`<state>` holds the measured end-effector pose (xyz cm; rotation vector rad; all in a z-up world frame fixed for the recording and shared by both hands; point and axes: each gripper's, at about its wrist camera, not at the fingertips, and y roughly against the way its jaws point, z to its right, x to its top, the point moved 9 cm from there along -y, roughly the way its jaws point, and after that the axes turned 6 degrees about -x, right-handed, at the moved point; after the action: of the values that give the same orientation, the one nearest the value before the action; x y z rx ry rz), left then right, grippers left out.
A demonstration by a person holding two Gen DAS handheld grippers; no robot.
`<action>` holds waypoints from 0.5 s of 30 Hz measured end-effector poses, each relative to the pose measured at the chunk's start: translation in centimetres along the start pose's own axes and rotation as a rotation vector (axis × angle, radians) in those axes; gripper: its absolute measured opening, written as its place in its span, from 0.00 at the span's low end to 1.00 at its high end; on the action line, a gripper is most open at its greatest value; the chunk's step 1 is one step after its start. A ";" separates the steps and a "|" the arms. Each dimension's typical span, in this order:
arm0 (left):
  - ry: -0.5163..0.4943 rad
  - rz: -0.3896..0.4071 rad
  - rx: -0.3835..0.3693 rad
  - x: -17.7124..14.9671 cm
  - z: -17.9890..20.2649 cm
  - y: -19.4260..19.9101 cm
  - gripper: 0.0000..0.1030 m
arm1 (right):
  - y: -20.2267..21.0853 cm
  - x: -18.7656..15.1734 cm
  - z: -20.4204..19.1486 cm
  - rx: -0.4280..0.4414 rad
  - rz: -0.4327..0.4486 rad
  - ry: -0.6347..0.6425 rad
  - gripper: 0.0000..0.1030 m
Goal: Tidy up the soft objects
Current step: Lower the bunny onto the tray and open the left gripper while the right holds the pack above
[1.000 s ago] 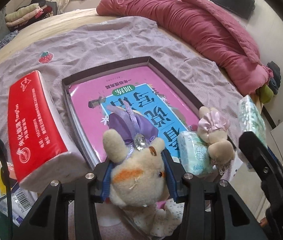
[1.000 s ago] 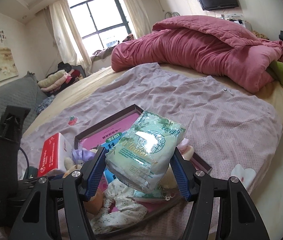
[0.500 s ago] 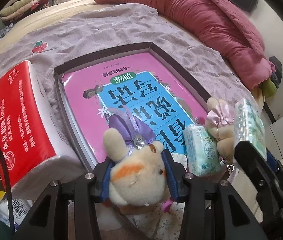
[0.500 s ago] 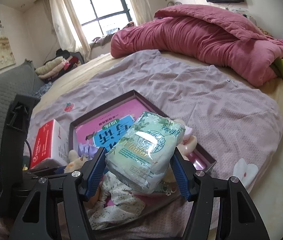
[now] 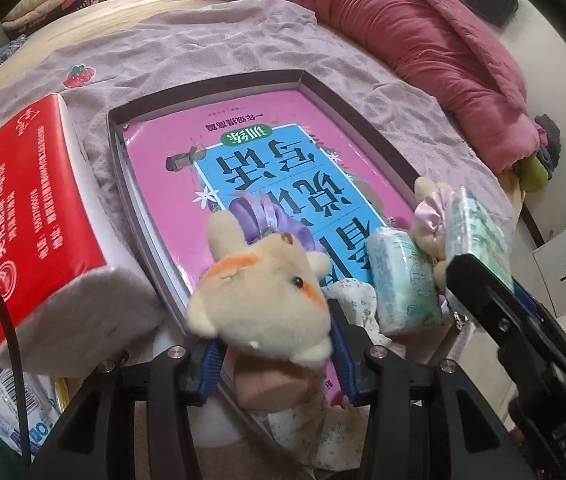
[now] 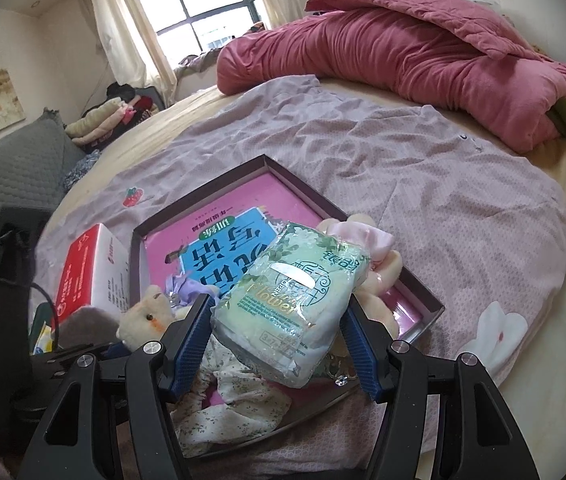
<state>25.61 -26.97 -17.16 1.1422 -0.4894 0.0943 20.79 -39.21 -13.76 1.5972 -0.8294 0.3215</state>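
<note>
Left gripper clamps a plush hamster; right gripper clamps a tissue pack, hiding the tray's near corner by the bed edge.

— Where does the tray sit?
— On my bed's sheet, the book flat inside it. The tissue box lies just left of it.
— And the quilt?
— Behind, at the far side. A small tissue pack lies in the tray's near right corner, beside a plush toy.

The toy bunny in the left gripper has tipped over to the left. The tissue pack has come down nearer the tray.
</note>
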 end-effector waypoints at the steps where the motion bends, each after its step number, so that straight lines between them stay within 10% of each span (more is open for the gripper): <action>1: -0.005 0.005 0.000 -0.1 0.1 0.2 0.47 | 0.0 0.0 0.0 -0.001 0.000 -0.001 0.63; 15: -0.090 0.043 0.027 -1.4 0.8 2.3 0.52 | -1.5 -0.6 -2.1 -0.018 -0.053 0.105 0.63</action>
<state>23.31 -26.46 -15.50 1.1656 -0.5938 0.0874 21.91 -37.00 -14.75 1.5686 -0.7066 0.3560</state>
